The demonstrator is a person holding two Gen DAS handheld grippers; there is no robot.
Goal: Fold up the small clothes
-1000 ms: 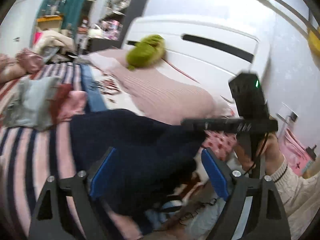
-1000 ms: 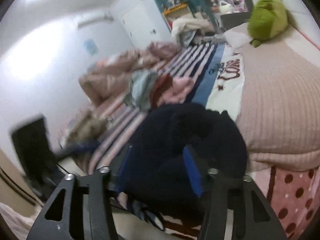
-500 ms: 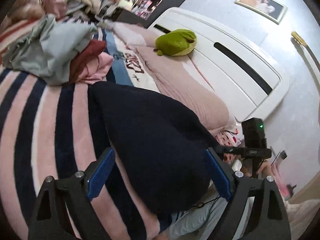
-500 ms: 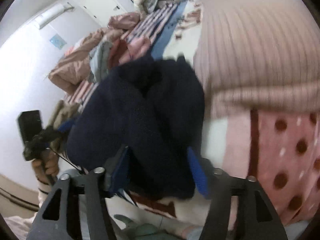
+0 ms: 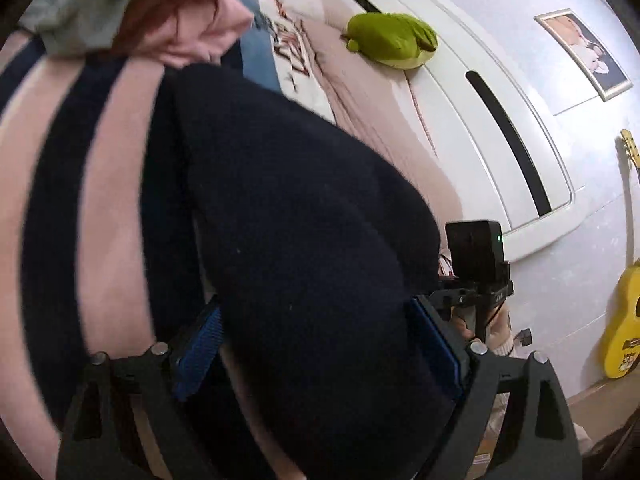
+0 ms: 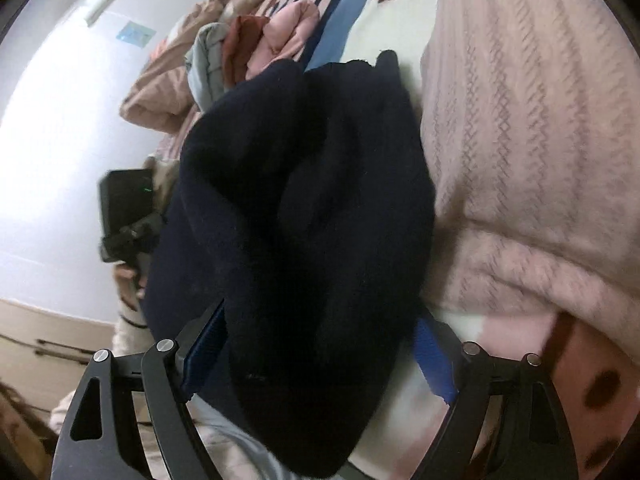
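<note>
A dark navy fleece garment point(image 5: 304, 240) lies bunched on the striped bed cover point(image 5: 100, 184), filling most of both views point(image 6: 304, 208). My left gripper point(image 5: 316, 344) has its blue-padded jaws wide apart with the navy cloth between them. My right gripper point(image 6: 316, 352) also stands with its jaws wide apart around the near end of the same garment. Each gripper shows in the other's view: the right one at the garment's far edge point(image 5: 476, 276), the left one at its left side point(image 6: 128, 216). The contact of the pads with the cloth is hidden.
A pile of grey, rust and pink clothes point(image 5: 160, 12) lies beyond the garment on the bed. A pink knitted blanket point(image 6: 532, 140) lies to the right. A green plush toy point(image 5: 392, 40) sits by the white headboard point(image 5: 492, 128). A yellow guitar point(image 5: 624, 320) leans on the wall.
Both grippers have moved forward and down over the bed with the navy garment, which now lies lower and closer, filling the views. The clothes pile has come nearer in the left wrist view.
</note>
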